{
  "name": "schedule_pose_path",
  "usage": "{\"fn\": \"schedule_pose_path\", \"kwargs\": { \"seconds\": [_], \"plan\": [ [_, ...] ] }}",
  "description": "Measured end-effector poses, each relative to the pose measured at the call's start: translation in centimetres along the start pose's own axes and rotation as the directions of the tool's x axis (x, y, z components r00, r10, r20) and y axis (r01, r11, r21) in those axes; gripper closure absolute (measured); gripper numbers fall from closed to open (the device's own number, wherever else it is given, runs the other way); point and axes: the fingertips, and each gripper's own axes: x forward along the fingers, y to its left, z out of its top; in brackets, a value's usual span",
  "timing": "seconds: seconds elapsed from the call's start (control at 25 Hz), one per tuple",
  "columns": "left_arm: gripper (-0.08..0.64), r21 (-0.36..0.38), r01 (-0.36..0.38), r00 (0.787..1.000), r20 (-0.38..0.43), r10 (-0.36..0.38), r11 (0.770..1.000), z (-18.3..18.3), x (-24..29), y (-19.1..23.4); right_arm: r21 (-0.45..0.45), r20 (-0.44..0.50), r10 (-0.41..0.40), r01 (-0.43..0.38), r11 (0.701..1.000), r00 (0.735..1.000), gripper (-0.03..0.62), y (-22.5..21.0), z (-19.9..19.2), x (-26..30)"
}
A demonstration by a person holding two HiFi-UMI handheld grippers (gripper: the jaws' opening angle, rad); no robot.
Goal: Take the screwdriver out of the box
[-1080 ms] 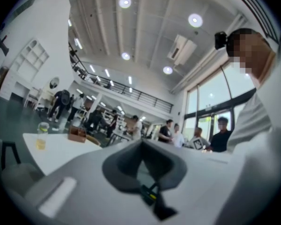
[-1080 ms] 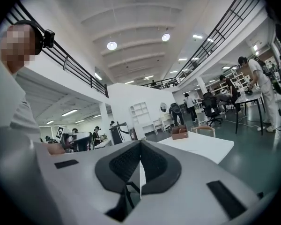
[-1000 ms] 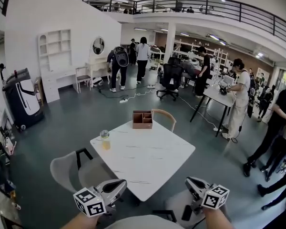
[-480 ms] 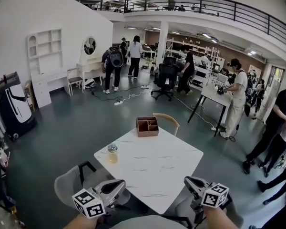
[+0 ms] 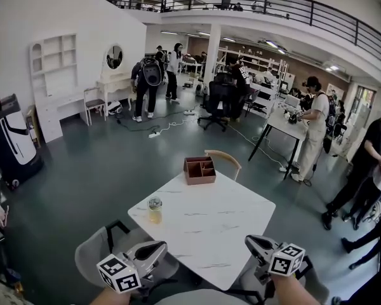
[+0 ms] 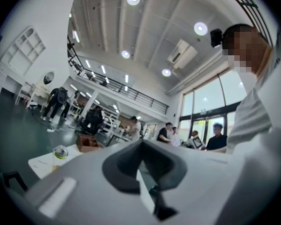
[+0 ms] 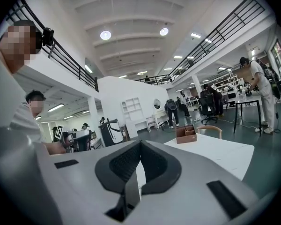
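A brown wooden box (image 5: 200, 169) with compartments stands at the far edge of the white table (image 5: 206, 227). It also shows small in the left gripper view (image 6: 88, 143) and the right gripper view (image 7: 186, 134). No screwdriver can be made out in it from here. My left gripper (image 5: 159, 248) hangs at the table's near left corner, and my right gripper (image 5: 251, 241) at the near right. Both are well short of the box. The left gripper (image 6: 141, 142) and the right gripper (image 7: 140, 143) each have their jaws together, with nothing between them.
A glass jar (image 5: 154, 210) of yellow liquid stands on the table's left side. A wooden chair (image 5: 224, 160) is behind the box and a grey chair (image 5: 98, 251) sits at the near left. Several people stand among desks further off.
The view has shifted closer to the table, so the table and box sit lower and further right in the picture. Both grippers keep their places at the bottom, still shut.
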Motion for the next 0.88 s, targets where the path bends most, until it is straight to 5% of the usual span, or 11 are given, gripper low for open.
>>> {"fn": "schedule_pose_path", "kwargs": {
  "seconds": [0.48,0.88],
  "plan": [
    [0.555,-0.02,-0.026,0.999,-0.026,0.025,0.999,-1.0,0.9,0.4,0.029,-0.032,0.024,-0.023,0.999,0.999,0.584,-1.5,-0.8,1.2],
    [0.555,0.024,-0.154,0.988,-0.018,0.154,0.988,-1.6,6.5,1.2,0.025,-0.038,0.151,-0.15,0.988,0.988,0.584,-8.4,0.6,4.6]
  ]
}}
